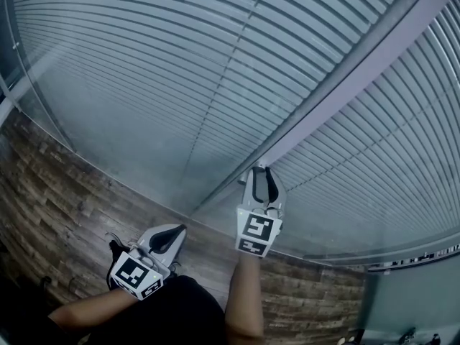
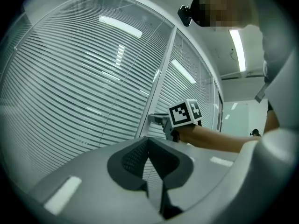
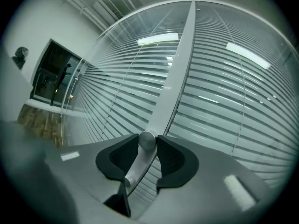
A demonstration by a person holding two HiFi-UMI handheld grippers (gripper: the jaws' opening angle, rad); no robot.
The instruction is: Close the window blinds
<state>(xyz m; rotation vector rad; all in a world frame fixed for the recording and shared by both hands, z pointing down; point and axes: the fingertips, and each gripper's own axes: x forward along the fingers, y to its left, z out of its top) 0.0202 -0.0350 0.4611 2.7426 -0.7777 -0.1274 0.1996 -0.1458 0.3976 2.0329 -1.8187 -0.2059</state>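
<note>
The right tool [image 3: 148, 146] is clenched on the round metal knob [image 3: 146, 139] at the window post [image 3: 180, 64]. The left tool [image 2: 149, 143], nearer, is closed and empty. The blinds [image 3: 224, 101] show gaps between slats. The smooth knob could slip between the pads mid-twist, leaving the slats half-open.

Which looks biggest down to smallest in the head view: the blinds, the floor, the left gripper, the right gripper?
1. Blinds: fill most of the view.
2. Floor: a band along the bottom.
3. Left gripper and right gripper: look about alike, so unranked.
</note>
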